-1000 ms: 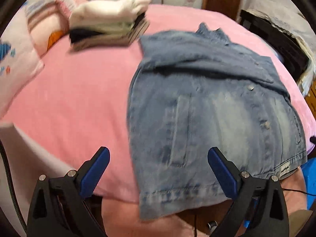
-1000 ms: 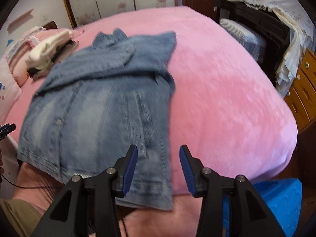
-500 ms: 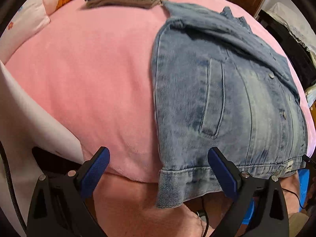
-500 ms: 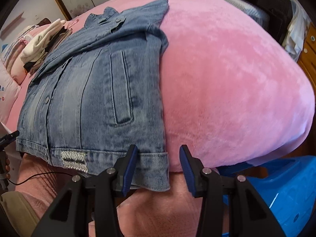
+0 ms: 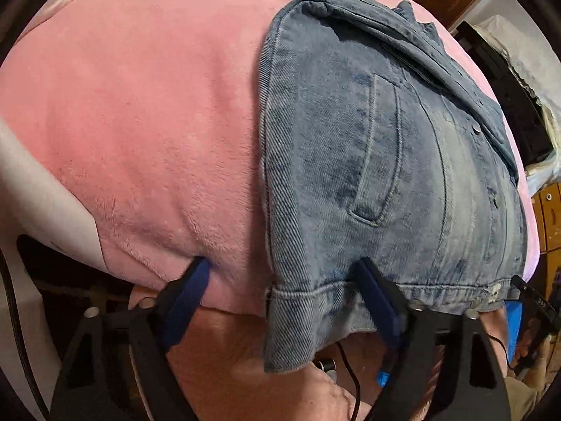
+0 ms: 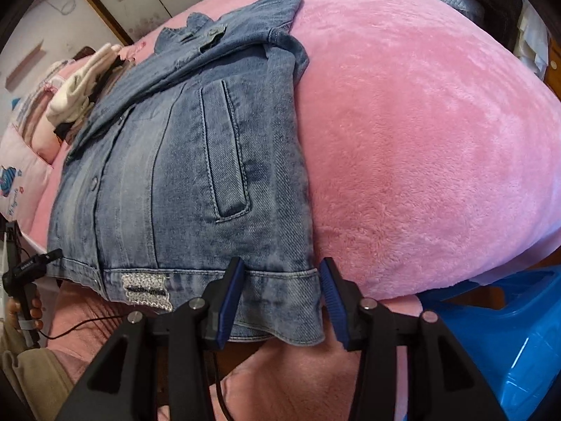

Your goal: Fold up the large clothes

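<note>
A blue denim jacket lies flat, front up, on a pink blanket, its hem hanging over the near edge of the bed. My left gripper straddles the hem's left corner. One finger rests on the denim and the other on the blanket, and the jaws are closing without pinching the cloth. My right gripper straddles the hem's right corner. Its jaws are closing too, with the denim between them and a small gap at the outer pad.
A stack of folded clothes and a printed pillow sit at the far left of the bed. A blue plastic stool stands below the bed's right side. Dark furniture and a wooden dresser line the right.
Both grippers have come down and in toward the jacket's hem at the near bed edge. Their jaws have narrowed, the left more than the right. The jacket has not moved.
</note>
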A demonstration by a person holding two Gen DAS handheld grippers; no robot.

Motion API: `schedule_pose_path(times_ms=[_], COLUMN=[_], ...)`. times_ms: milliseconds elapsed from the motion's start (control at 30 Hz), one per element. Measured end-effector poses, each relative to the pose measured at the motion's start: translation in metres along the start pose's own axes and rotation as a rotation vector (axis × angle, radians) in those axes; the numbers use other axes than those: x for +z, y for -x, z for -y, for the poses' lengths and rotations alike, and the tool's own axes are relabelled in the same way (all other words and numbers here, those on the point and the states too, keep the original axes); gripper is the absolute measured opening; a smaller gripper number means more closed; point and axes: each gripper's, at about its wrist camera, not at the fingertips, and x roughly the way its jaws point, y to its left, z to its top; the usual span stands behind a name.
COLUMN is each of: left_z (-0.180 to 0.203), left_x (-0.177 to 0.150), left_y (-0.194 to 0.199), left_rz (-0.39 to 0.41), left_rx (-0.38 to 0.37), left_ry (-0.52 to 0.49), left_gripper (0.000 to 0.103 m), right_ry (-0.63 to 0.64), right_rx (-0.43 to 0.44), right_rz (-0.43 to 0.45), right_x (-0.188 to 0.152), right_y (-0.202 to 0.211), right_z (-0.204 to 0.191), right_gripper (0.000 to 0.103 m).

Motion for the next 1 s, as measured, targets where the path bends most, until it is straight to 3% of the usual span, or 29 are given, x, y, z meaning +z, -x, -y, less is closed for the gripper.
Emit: schedule_pose_path(times_ms=[33,67,133,233,400,600,700,833,1000], left_z=[0.001,0.003,0.015,0.027,0.027,0.027,0.033,0.05,0.061], left_x=[-0.002,-0.003,-0.003,-0.001,0.006,0.022,0.039,0.08,0.158], left_y=[0.0,0.001,0.005,0.01,0.032,0.064,0.084,0.109,0.12], left_rz=[-0.005,-0.011,-0.021,-0.023,-0.015,0.039,0.09,0.17,0.256], left_rx=[-0.021,-0.037,-0.053,-0.036,-0.083,-0.215,-0.306,-0.364,-0.357], left_ry=[-0.005,-0.006,-0.01,-0.018,0.064,0.151,0.198,0.221,0.268], left_gripper=[0.061,0.046,0.033,0.016,0.013,0.012,0.012,0.012,0.012], right_ry=[-0.002,0.0,0.016,0.067,0.045,0.017,-0.032,-0.099,-0.149], right_rx=[0.004,0.004,0.009,-0.011,0.08,0.197,0.298,0.427,0.457], right_rz=[0.002,0.006,0.008,0.014,0.051,0.13,0.183,0.26,0.338], right_x=[-0.001,-0.001,-0.002,-0.001,0.006,0.024,0.045,0.086,0.155], right_y=[0.002,0.003,0.007,0.014,0.04,0.074,0.093,0.114,0.12], right_z=[0.003,0.004,0.002,-0.007,-0.01,-0.018,-0.023,-0.031,-0.036], right_gripper=[0.029,0.027,0.019,0.016,0.014,0.014,0.014,0.014,0.014])
